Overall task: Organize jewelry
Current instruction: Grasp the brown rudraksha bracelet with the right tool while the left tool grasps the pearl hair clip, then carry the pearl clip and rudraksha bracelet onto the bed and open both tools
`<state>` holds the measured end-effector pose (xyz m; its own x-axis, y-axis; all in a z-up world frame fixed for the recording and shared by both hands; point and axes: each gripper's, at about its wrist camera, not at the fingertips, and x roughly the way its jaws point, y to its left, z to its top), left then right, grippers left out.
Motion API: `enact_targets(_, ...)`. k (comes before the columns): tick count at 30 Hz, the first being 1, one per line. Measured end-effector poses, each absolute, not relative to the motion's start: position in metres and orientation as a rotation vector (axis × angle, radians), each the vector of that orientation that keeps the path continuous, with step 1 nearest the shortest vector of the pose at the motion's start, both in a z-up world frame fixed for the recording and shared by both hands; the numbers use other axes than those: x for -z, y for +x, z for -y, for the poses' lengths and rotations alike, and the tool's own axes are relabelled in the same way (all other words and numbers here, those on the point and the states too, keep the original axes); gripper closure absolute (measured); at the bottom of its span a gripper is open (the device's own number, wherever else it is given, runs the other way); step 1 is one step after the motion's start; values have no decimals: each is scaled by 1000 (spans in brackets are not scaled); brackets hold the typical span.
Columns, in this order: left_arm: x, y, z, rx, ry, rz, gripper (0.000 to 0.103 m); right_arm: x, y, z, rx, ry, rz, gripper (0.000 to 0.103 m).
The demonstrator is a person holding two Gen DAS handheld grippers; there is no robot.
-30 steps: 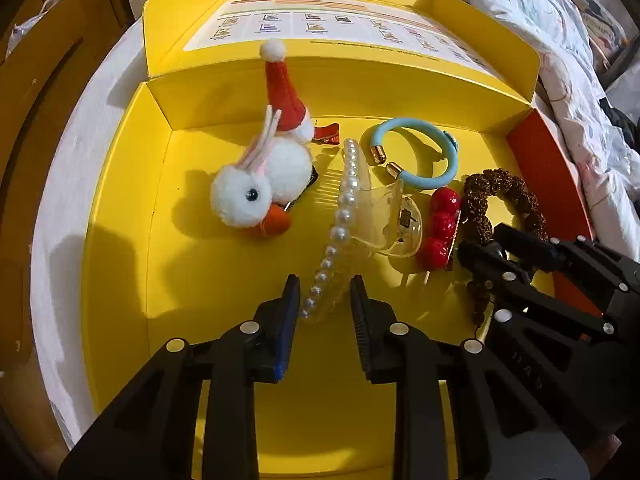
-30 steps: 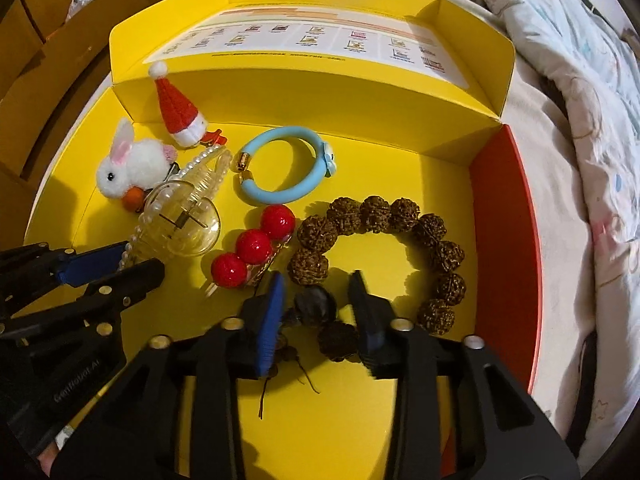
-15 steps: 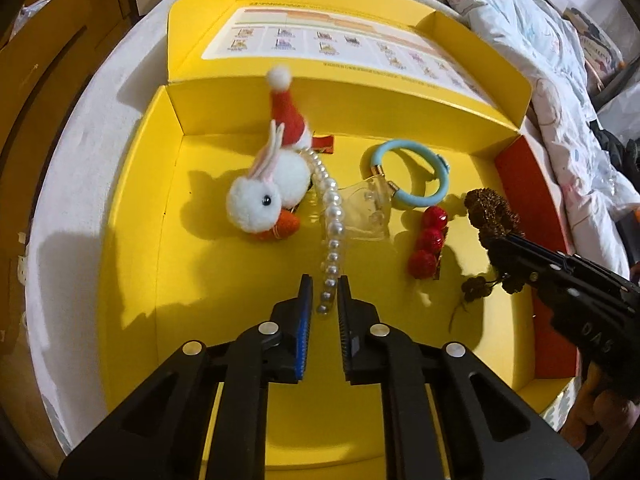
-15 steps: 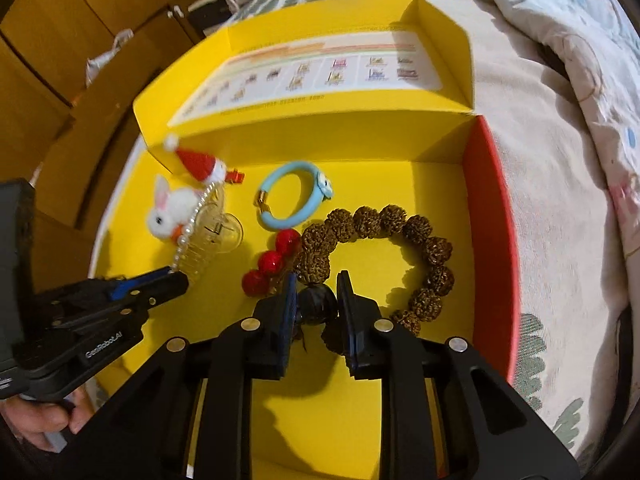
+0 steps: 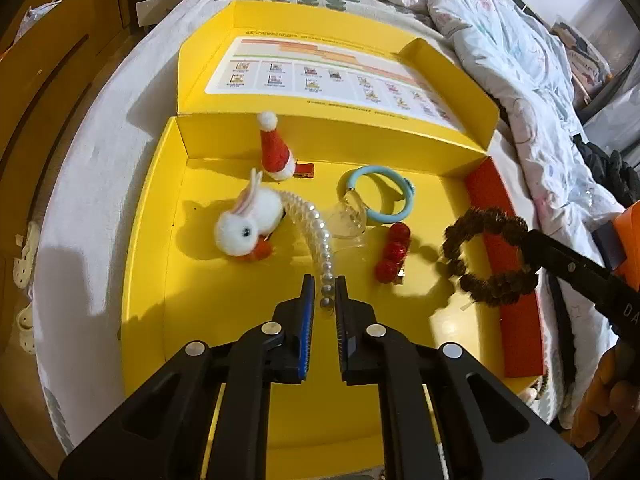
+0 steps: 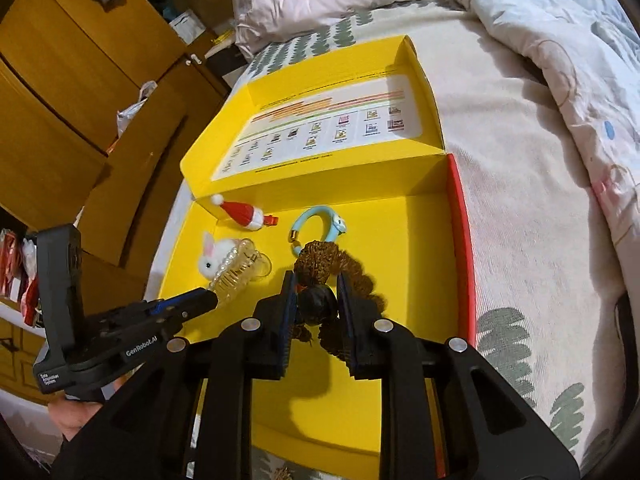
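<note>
Item: open yellow cardboard box [image 5: 152, 280].
L gripper [image 5: 323, 300]: jaws clamped on pearl-trimmed clear hair claw [image 5: 320, 236], far end prob. resting on box floor.
R gripper [image 6: 316, 300]: jaws clamped on brown rough-bead bracelet's [image 6: 336, 264] dark bead, above box.
Lift both slowly, apart; avoid snagging.

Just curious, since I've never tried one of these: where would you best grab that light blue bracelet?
Judging by its pose, take the light blue bracelet across its far, unbroken arc, coming down from above. It lies flat in the yellow box, so one pad fits inside the ring; its open ends sit crowded against the clear clip.
</note>
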<state>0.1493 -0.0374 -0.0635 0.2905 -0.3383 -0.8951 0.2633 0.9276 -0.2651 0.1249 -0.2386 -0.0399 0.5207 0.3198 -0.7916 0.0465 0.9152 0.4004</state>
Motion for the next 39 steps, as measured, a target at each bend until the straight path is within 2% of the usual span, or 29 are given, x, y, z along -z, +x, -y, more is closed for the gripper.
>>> enact_targets(26, -1, 104, 24, 443, -109, -1115, 93, -40, 50, 258, -210, 464, -892, 82)
enact_targets(39, -33, 34, 40, 578, -79, -1082, 93, -67, -34, 300, -150, 490, -854, 82)
